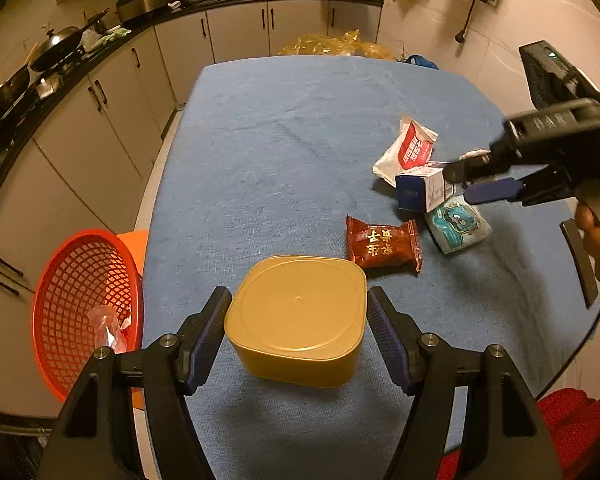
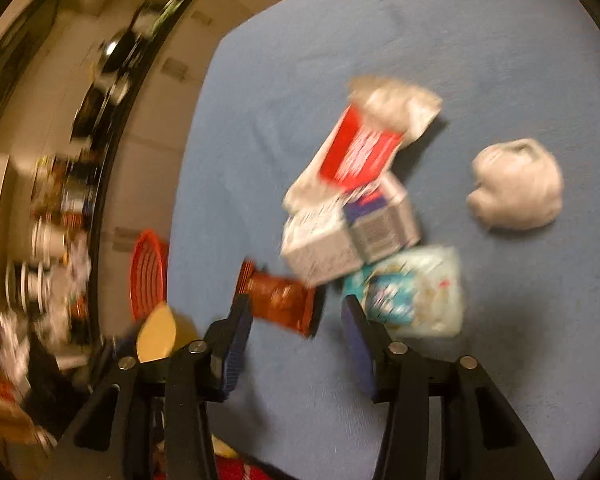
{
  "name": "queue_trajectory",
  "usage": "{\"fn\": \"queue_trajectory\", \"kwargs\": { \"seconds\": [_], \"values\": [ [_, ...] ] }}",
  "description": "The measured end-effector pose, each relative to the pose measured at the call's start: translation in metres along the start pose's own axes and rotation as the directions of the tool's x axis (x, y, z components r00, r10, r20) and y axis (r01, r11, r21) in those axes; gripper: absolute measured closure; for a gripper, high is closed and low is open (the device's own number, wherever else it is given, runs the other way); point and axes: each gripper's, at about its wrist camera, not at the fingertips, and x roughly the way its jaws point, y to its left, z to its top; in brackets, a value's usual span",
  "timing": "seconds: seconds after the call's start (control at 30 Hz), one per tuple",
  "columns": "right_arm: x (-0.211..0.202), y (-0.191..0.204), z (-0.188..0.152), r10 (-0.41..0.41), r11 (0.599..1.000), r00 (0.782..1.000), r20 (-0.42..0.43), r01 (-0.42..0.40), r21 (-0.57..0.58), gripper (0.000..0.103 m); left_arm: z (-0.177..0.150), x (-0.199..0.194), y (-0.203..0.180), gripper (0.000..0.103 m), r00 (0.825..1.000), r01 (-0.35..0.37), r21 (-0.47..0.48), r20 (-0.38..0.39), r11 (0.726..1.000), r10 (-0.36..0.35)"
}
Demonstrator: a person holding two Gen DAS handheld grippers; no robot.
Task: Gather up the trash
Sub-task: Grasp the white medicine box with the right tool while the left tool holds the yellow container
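Gold plastic fills the space between the fingers of the left gripper (image 1: pixel 298 322): a squarish container (image 1: pixel 296 314) with rounded corners is framed by the two dark pads, which stand just at its sides. Whether the pads press on it or merely flank it cannot be told, so a firm grasp cannot be confirmed. Beyond the container, a brown snack wrapper (image 1: pixel 384 246) with gold lettering is seen lying flat on the blue tablecloth (image 1: pixel 280 152). To the left, off the cloth's edge, a red mesh basket (image 1: pixel 84 312) is seen, with a piece of clear plastic inside it.

The right gripper (image 2: pixel 296 344) is held spread apart above the cloth, with nothing between its fingers; the right wrist view is blurred. Just ahead of its fingertips the brown snack wrapper (image 2: pixel 284 304) and a pale blue-green packet (image 2: pixel 416 292) are found, one near each finger. Past these a white-and-blue carton (image 2: pixel 348 236) is seen resting partly on the packet, and a red-and-white pouch (image 2: pixel 360 148) lies against the carton's far side. A crumpled white tissue (image 2: pixel 516 184) sits apart to the right. In the left wrist view, kitchen cabinets (image 1: pixel 100 128) and a dark counter bearing pans are seen behind.
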Motion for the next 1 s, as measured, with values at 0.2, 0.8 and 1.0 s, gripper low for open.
{"fn": "queue_trajectory", "kwargs": {
  "seconds": [0.2, 0.8, 1.0],
  "values": [
    [0.01, -0.009, 0.017, -0.049, 0.992, 0.999, 0.01, 0.048, 0.116, 0.046, 0.0, -0.002, -0.002, 0.035, 1.0, 0.0, 0.012, 0.012, 1.0, 0.0],
    [0.021, 0.018, 0.009, -0.161, 0.986, 0.986, 0.052, 0.163, -0.04, 0.066, -0.004, -0.01, 0.005, 0.035, 0.999, -0.016, -0.046, 0.029, 0.999, 0.017],
    [-0.014, 0.046, -0.037, -0.172, 0.962, 0.972, 0.16, 0.201, -0.184, 0.066, -0.001, -0.011, 0.003, 0.035, 0.999, -0.019, -0.058, 0.045, 0.998, 0.021]
  ]
}}
